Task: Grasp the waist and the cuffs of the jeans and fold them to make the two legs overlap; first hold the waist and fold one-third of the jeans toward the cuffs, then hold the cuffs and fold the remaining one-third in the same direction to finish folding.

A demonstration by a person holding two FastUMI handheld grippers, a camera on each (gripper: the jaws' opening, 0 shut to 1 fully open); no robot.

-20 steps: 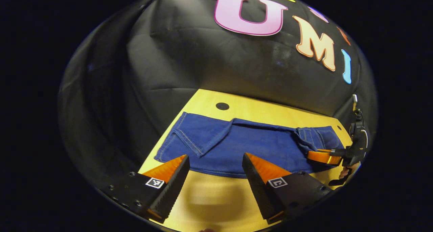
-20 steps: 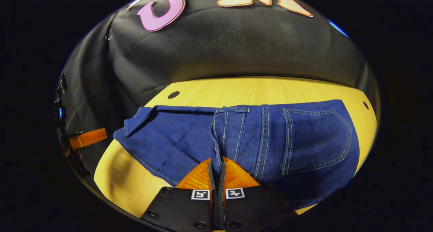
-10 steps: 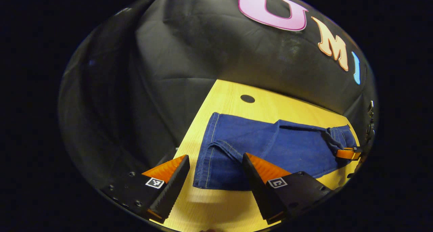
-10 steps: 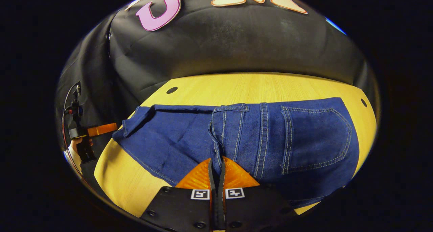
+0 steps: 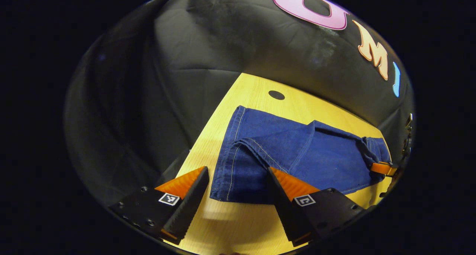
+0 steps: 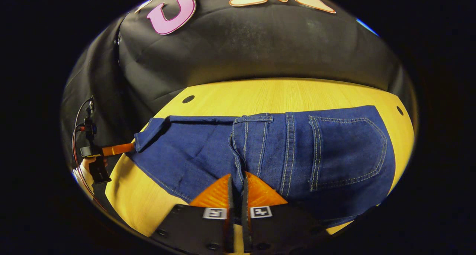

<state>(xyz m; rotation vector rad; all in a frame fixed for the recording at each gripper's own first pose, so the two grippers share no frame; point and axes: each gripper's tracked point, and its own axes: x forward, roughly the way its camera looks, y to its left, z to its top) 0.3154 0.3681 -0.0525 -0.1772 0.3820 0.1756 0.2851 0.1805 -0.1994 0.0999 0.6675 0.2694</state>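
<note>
Jeans (image 5: pixel 297 158) lie flat on the tabletop (image 5: pixel 256 95), already doubled leg on leg. My right gripper (image 6: pixel 237 180) has its jaws pinched narrow on the waist denim (image 6: pixel 256 143) near the fly seam. My left gripper (image 5: pixel 238 180) hangs with jaws wide, the cuff corner (image 5: pixel 227 184) at 12 o'clock between them. Judgement: slide low under both cuff layers, close on both hems, then lift level with the waist.

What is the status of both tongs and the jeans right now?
Left tongs open at the cuffs. Right tongs shut on the jeans at the waist. Jeans flat on table, nothing blocking.
</note>
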